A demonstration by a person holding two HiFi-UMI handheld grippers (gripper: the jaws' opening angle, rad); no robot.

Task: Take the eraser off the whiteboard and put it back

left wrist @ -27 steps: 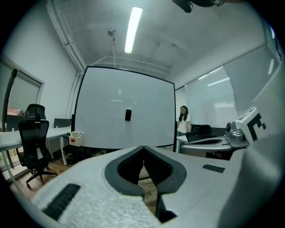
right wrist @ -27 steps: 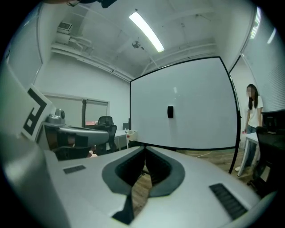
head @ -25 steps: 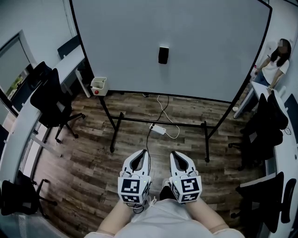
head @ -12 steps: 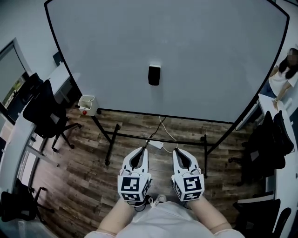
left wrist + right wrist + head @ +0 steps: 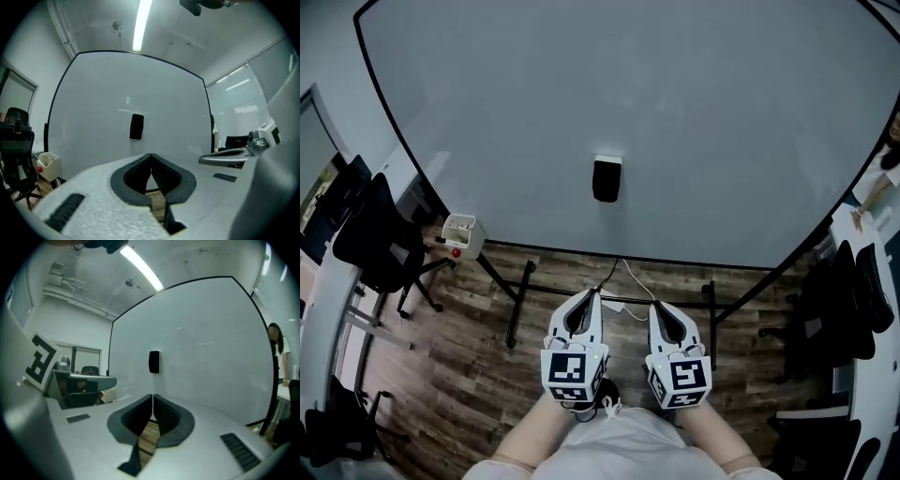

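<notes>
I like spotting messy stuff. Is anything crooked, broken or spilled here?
Nothing looks broken or spilled. The black eraser sits upright on the clean whiteboard. The only untidy bit is a loose white cable lying on the wood floor under the board.

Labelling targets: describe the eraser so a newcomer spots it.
A large black-framed whiteboard fills the view ahead. Near its middle sits the eraser, a small dark upright block. It alone is on the board; the pale box is by the lower left corner.
</notes>
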